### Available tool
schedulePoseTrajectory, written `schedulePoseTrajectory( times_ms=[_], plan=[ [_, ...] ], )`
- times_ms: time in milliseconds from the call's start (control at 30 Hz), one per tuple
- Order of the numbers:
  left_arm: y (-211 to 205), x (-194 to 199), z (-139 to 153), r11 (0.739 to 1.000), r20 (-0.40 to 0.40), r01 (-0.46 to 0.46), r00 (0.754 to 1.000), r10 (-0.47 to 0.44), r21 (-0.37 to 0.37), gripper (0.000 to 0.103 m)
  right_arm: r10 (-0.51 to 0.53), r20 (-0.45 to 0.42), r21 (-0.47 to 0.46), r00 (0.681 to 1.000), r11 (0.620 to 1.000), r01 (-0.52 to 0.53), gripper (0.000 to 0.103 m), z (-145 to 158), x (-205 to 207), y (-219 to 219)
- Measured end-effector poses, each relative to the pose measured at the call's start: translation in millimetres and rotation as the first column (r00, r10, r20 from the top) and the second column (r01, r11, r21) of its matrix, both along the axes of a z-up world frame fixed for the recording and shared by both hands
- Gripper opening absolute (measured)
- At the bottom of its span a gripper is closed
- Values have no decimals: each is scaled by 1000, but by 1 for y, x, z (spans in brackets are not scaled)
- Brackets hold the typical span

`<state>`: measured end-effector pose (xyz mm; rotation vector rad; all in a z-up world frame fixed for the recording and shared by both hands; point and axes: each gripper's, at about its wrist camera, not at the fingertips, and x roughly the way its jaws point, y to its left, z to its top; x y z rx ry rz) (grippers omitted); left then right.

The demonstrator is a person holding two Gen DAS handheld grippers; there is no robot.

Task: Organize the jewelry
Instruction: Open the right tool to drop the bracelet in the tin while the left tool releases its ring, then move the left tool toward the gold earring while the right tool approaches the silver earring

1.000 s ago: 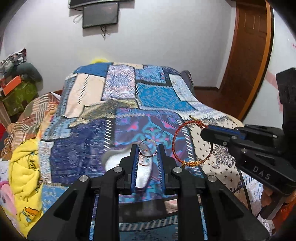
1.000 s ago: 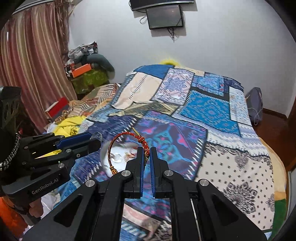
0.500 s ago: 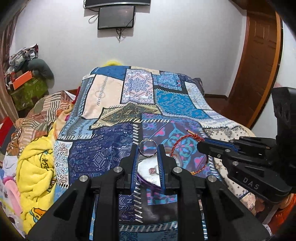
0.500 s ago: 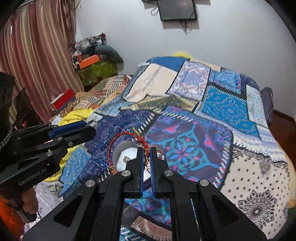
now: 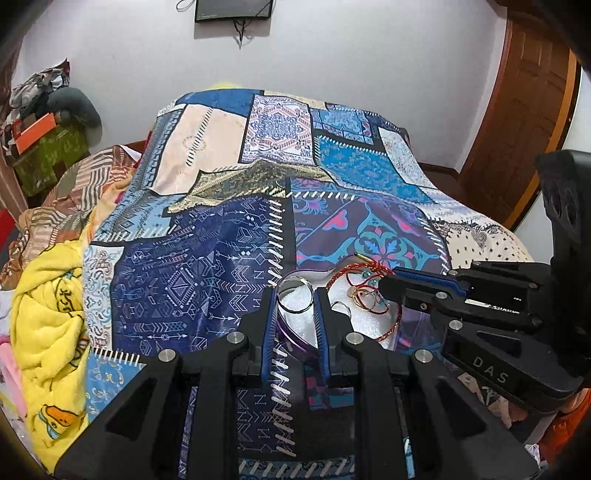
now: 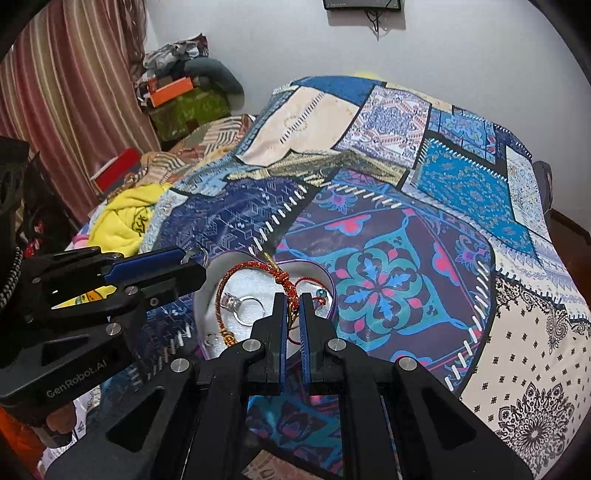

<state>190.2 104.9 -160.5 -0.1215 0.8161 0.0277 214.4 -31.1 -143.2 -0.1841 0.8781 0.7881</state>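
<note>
My left gripper (image 5: 295,295) is shut on a silver ring (image 5: 295,295), held over the near left edge of a purple heart-shaped jewelry box (image 5: 291,338) with a white lining. My right gripper (image 6: 293,299) is shut on a red-and-gold cord bracelet (image 6: 255,267), which hangs over the box's white lining (image 6: 243,284). In the left wrist view the bracelet (image 5: 354,271) hangs from the right gripper (image 5: 388,284) over the box. A silver ring with a stone (image 6: 242,304) and small beads lie inside the box. The left gripper (image 6: 192,258) also shows in the right wrist view.
The box sits on a bed with a blue patchwork cover (image 5: 221,258). A yellow blanket (image 5: 48,321) and piled clothes lie to the left. A wooden door (image 5: 517,110) stands at the right and a wall screen (image 5: 234,9) hangs behind.
Both grippers have come down and closer to the heart-shaped box. The bracelet now hangs right over the white lining and the ring sits above the box edge.
</note>
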Motion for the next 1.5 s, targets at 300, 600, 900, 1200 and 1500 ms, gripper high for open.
schedulePoseTrajectory(
  times_ms=[300,600,900,1200,1500],
  plan=[
    [-1,10,-10,1000,-16,11,1000,-11,-4,19,8,-22,-17,1000,1000,-8,6,-6,3,4],
    [-7,12,-14,1000,-31,29,999,-29,10,19,8,-36,-35,999,999,-10,9,-4,1,2],
    [-8,8,-9,1000,-41,31,999,-31,5,20,-21,17,-6,1000,1000,21,41,16,-8,-16],
    [-12,-5,19,1000,2,22,1000,-22,8,28,-78,73,20,994,997,77,41,42,-14,-48],
    [-31,-20,57,999,81,46,996,-48,25,36,-195,128,15,972,981,195,41,64,-10,-110]
  ],
)
